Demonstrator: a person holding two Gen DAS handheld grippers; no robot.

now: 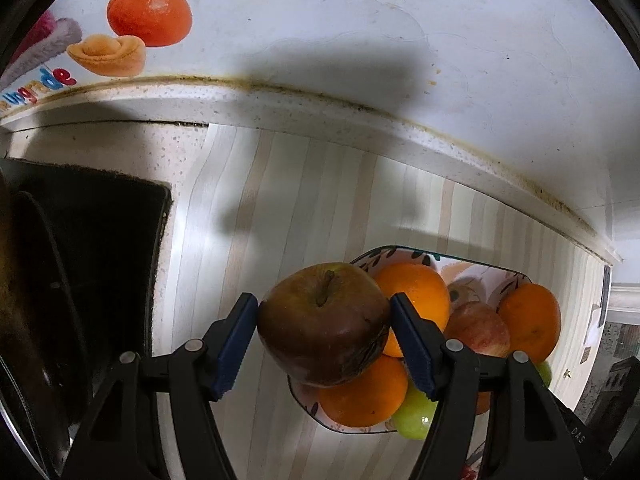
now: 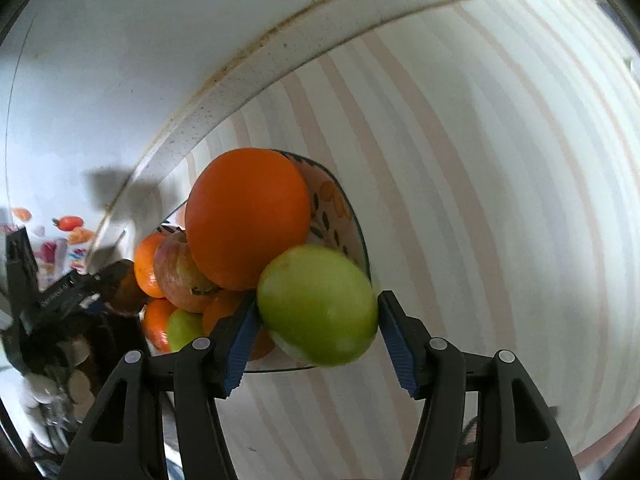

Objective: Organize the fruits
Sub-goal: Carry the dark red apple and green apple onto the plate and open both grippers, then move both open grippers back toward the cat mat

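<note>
My left gripper (image 1: 324, 340) is shut on a dark red apple (image 1: 322, 322), held above the near-left rim of a patterned fruit bowl (image 1: 516, 278). The bowl holds several oranges (image 1: 416, 296), a red apple (image 1: 478, 328) and a green apple (image 1: 414, 416). My right gripper (image 2: 316, 336) is shut on a green apple (image 2: 318, 306), held over the bowl's near-right rim (image 2: 348, 216). In the right wrist view a big orange (image 2: 246, 216) tops the pile, with a red apple (image 2: 178, 276) and another green apple (image 2: 184, 328) beside it. The left gripper (image 2: 86, 300) shows at the left.
The bowl stands on a striped mat (image 1: 288, 200) on a speckled counter against a white wall (image 1: 360, 32). A black stove recess (image 1: 80, 248) lies to the left. A fruit sticker (image 1: 148, 14) is on the wall.
</note>
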